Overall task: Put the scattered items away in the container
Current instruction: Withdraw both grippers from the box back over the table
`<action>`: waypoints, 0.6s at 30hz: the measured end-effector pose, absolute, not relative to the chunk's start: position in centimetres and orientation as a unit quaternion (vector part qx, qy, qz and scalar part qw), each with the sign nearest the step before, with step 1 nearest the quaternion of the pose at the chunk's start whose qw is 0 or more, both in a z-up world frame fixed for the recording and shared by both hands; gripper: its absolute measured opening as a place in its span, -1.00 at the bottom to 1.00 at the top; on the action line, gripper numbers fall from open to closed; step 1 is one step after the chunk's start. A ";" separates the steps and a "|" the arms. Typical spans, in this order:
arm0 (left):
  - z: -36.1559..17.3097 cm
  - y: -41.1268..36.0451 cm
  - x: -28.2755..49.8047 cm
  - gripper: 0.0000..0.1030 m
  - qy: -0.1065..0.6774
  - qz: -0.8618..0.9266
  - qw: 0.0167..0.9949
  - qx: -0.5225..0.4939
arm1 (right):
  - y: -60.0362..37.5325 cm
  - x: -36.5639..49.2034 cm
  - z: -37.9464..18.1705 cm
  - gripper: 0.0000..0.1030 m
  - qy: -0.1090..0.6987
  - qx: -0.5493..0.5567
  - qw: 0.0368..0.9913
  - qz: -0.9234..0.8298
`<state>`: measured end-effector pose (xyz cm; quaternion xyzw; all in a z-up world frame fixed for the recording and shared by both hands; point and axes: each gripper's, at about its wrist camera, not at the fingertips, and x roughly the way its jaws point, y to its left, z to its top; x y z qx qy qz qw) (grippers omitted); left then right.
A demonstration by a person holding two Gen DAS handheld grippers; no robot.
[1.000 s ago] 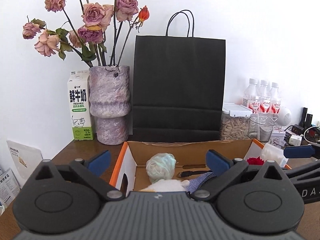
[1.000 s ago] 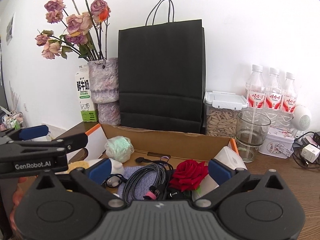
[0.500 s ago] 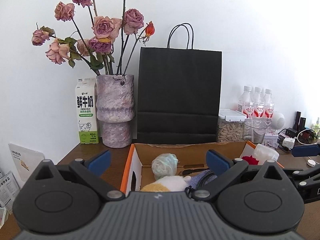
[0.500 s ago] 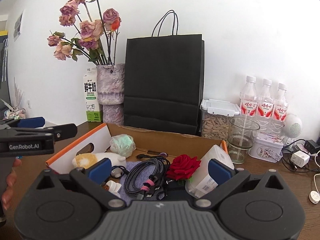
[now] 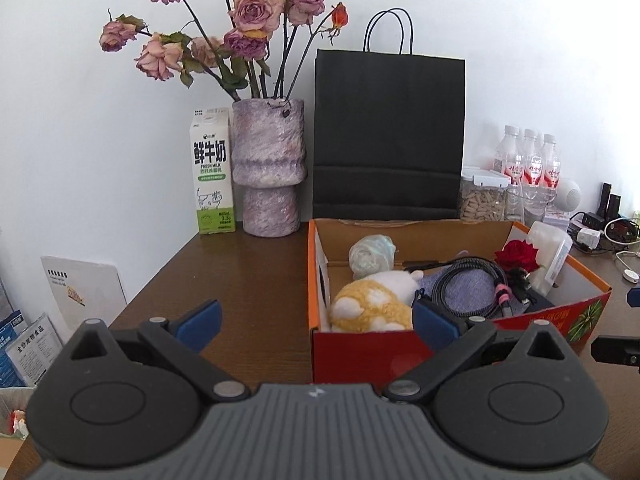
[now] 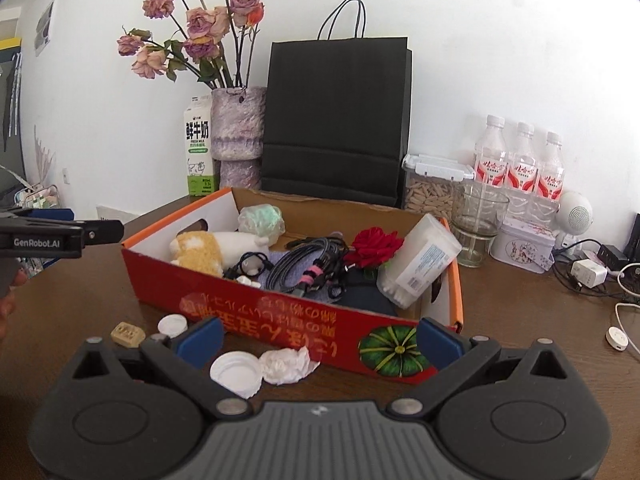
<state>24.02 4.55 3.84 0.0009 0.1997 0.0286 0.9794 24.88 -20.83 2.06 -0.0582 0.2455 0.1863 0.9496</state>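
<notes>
A red cardboard box (image 6: 280, 320) (image 5: 360, 352) stands on the brown table and holds a plush toy (image 6: 200, 252), a coiled cable (image 6: 308, 260), a red rose (image 6: 376, 244), a cotton-swab tub (image 6: 420, 264) and a pale wad (image 6: 262, 220). On the table in front of the box lie a white lid (image 6: 236, 372), a crumpled tissue (image 6: 286, 364), a small white cap (image 6: 172, 325) and a tan block (image 6: 127, 334). My right gripper (image 6: 318, 338) is open and empty above the lid and tissue. My left gripper (image 5: 316, 324) is open and empty before the box's left end.
Behind the box stand a black paper bag (image 6: 336, 120), a vase of dried roses (image 5: 270, 168), a milk carton (image 5: 212, 176), a seed jar (image 6: 434, 188), a glass (image 6: 478, 228), three bottles (image 6: 520, 164), a tin (image 6: 524, 246) and chargers with cables (image 6: 592, 272).
Both grippers have pulled back and up from over the box. The box's red front and the loose items on the table before it have come into view.
</notes>
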 end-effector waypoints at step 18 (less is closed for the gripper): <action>-0.1 5.6 23.6 1.00 0.294 0.009 0.956 -0.002 | -19.5 25.0 -2.7 1.00 0.335 -0.055 0.923 0.183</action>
